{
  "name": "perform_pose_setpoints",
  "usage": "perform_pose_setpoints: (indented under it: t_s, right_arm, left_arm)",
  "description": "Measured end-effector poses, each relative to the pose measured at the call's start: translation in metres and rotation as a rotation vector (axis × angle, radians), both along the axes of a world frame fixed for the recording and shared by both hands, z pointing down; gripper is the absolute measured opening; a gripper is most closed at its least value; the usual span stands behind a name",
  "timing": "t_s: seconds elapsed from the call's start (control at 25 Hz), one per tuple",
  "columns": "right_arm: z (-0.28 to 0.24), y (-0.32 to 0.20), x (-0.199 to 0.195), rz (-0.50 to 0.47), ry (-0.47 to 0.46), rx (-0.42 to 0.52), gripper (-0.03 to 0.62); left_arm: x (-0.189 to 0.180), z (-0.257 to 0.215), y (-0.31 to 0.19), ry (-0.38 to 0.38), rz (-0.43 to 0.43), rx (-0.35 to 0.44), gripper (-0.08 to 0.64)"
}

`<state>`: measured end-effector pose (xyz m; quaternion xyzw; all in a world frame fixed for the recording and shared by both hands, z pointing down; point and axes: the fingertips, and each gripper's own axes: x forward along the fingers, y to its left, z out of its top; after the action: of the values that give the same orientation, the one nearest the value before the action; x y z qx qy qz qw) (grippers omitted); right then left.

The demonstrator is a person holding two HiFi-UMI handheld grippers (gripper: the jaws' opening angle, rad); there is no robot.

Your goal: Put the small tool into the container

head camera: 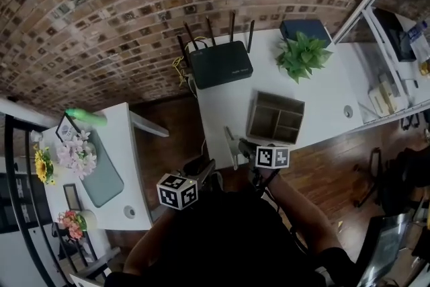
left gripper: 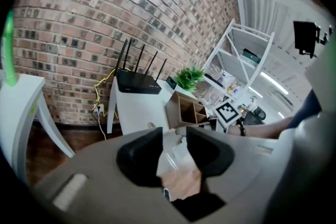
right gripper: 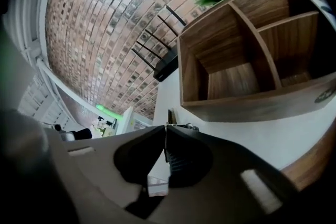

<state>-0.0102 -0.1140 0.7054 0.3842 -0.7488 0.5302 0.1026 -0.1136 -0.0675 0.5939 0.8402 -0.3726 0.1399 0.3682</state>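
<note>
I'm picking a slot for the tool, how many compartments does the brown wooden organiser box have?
3. One long compartment at the left of the wooden box, two smaller ones at the right.

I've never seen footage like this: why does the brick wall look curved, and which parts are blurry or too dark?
Head view: wide lens bows the brick wall; the person's clothing is near black. Left gripper view: black corners, glare by the shelf, left hand-held gripper soft. Right gripper view: wooden container sharp, right hand-held gripper blurred.
</note>
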Motion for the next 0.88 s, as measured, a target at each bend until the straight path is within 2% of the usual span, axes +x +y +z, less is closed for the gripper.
perform_pose_setpoints:
  t_s: [0.24, 0.44, 0.6, 0.88]
  right_arm:
    - [-0.033, 0.005, -0.015, -0.08, 0.001, 0.115, 0.018]
    - [-0.067, 0.006, -0.011, -0.081, -0.019, 0.206, 0.018]
    - [-0.101, 0.007, 0.007, -0.057, -0.034, 0.286, 0.018]
    - [-0.152, -0.002, 0.062, 0.003, -0.014, 0.408, 0.018]
  left_arm:
    - [0.01, -0.002, -0.01, 0.015, 0.045, 0.007, 0.133]
    - [0.025, -0.005, -0.017, 0.027, 0.076, 0.023, 0.129]
    - [0.035, -0.008, -0.021, 0.04, 0.086, 0.034, 0.121]
    - [0.059, -0.015, -0.021, 0.045, 0.102, 0.061, 0.117]
